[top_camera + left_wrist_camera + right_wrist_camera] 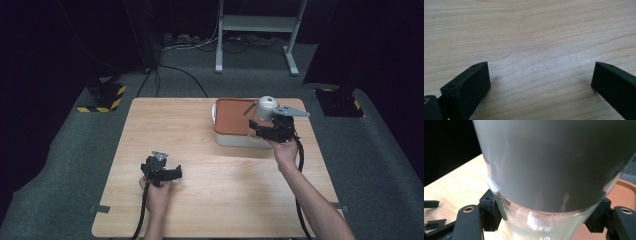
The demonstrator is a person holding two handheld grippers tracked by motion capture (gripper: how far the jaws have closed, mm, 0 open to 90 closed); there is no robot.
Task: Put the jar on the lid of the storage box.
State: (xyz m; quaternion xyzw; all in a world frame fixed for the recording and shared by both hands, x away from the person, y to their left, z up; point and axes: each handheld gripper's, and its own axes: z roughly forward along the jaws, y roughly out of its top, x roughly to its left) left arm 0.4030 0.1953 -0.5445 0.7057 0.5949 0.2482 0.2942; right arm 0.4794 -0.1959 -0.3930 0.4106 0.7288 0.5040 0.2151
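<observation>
Left gripper (167,172) sat at about 7 o'clock on the table (200,150), near the front edge, in the person's left hand (156,196). Jaws were wide apart, nothing between them, just bare wood under them in the left gripper view.

Right gripper (265,131) was at about 2 o'clock, right hand (286,150) behind it. Jaws were clamped on the bottle (264,114): in the right gripper view the pads pressed the clear lower body from both sides, with the grey cap (554,162) just above the pinch. Bottle was roughly upright, cap up, held off the table.

Bottle sat over the near right edge of the box (235,137), white walls and a red-brown lid (232,115), lid on. Whether bottle and box touched: couldn't tell.

Beyond the table at 12 o'clock: grey floor, white stand (256,25), cables.
</observation>
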